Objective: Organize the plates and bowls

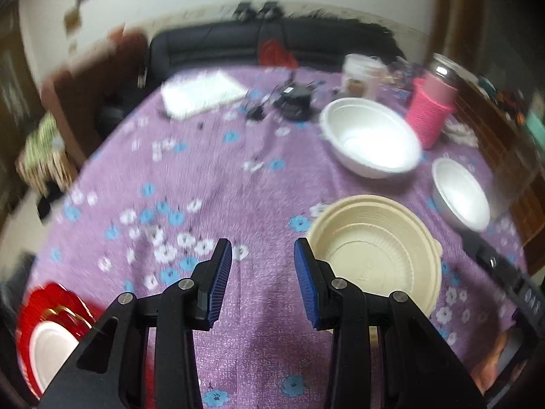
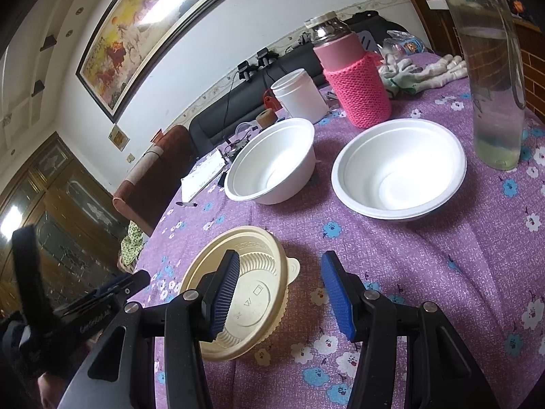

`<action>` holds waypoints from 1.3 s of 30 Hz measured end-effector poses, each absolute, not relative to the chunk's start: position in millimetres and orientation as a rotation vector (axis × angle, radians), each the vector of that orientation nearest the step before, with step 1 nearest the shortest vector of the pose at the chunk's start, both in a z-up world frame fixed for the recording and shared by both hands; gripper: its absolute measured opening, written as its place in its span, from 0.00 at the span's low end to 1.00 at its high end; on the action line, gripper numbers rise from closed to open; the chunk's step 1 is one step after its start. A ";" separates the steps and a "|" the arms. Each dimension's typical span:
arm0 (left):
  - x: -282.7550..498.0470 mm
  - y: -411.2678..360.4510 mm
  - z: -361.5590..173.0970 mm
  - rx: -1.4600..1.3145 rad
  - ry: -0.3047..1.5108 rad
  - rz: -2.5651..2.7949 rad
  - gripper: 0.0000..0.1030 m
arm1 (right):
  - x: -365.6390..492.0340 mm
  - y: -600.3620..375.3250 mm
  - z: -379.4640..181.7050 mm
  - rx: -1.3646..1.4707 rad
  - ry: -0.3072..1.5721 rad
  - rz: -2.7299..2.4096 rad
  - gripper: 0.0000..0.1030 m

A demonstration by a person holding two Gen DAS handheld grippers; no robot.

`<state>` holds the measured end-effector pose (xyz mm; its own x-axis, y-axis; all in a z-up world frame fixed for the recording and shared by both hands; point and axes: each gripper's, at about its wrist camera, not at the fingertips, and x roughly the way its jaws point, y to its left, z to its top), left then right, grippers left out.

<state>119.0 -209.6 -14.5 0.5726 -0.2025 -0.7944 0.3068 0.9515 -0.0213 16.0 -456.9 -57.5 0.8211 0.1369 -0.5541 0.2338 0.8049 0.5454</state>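
Observation:
A ribbed cream bowl (image 1: 374,255) sits on the purple flowered tablecloth (image 1: 204,187), just right of my left gripper (image 1: 262,248), which is open with only cloth between its blue pads. Beyond stand a large white foam bowl (image 1: 371,136) and a smaller white one (image 1: 461,192). At the lower left, a red plate (image 1: 58,293) carries a white bowl (image 1: 51,351). In the right wrist view my right gripper (image 2: 281,259) is open and holds nothing. The cream bowl (image 2: 245,293) lies under its left finger, and two white bowls (image 2: 272,163) (image 2: 398,167) stand behind.
A jar in a pink knit sleeve (image 2: 357,92), a white tub (image 2: 299,95), a clear bottle (image 2: 494,85) and gloves (image 2: 425,71) crowd the far right. A white notebook (image 1: 201,93) and black cables (image 1: 289,99) lie at the back. A dark sofa (image 1: 272,44) is behind the table.

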 end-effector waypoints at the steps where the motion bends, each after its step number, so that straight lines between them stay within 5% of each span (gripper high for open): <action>1: 125.3 -204.1 -17.6 0.091 0.944 -0.299 0.34 | 16.8 -457.8 -58.5 0.649 0.622 -0.057 0.52; 7: 140.6 -195.9 -34.0 -0.068 1.090 -0.363 0.45 | 19.3 -454.1 -59.6 0.660 0.636 -0.027 0.54; 24: 146.8 -192.5 -38.4 -0.215 1.123 -0.377 0.63 | 28.7 -437.0 -71.8 0.608 0.705 -0.017 0.55; 39: 137.5 -221.3 -63.3 -0.166 1.218 -0.418 0.63 | 36.5 -436.1 -78.6 0.631 0.735 -0.014 0.55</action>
<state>137.5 -221.3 -63.3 0.2812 -0.3975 -0.8735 0.2222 0.9124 -0.3437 36.5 -436.1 -78.6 0.7501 0.2026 -0.6295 0.2264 0.8157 0.5324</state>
